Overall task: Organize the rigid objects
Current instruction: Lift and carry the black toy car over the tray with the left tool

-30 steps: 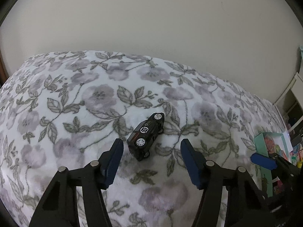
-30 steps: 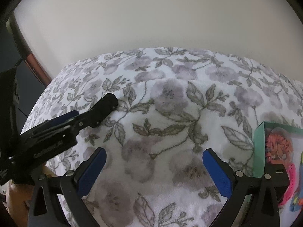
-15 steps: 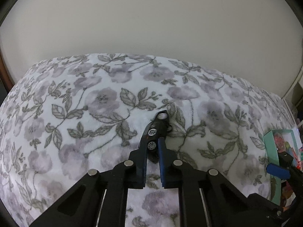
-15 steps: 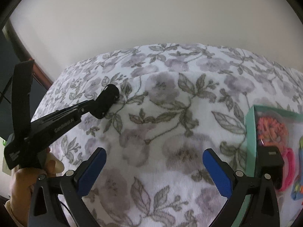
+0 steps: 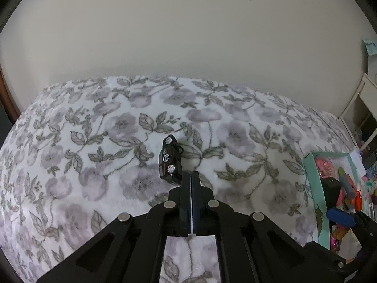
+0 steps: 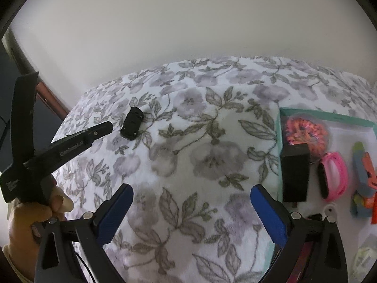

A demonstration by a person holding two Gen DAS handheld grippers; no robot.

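A small black toy car (image 5: pixel 170 160) lies on its side on the floral blanket (image 5: pixel 99 155), wheels showing. My left gripper (image 5: pixel 190 174) is shut with nothing between its pads; its tips sit just behind the car's near end, and the car is free. In the right wrist view the car (image 6: pixel 132 123) lies a short gap beyond the left gripper's tip (image 6: pixel 107 125). My right gripper (image 6: pixel 191 206) is open and empty, low over the blanket, left of the teal tray (image 6: pixel 280 127).
The teal-rimmed tray (image 5: pixel 311 176) at the right holds a black box (image 6: pixel 295 172), a pink band (image 6: pixel 334 176), an orange-pink coil (image 6: pixel 306 129) and other small toys. A plain wall rises behind the bed. A white shelf (image 5: pixel 362 103) stands at far right.
My left gripper closed from wide open to fully shut and drew back; the car slipped out and lies just ahead of the tips. My right gripper shifted right, bringing the tray into view.
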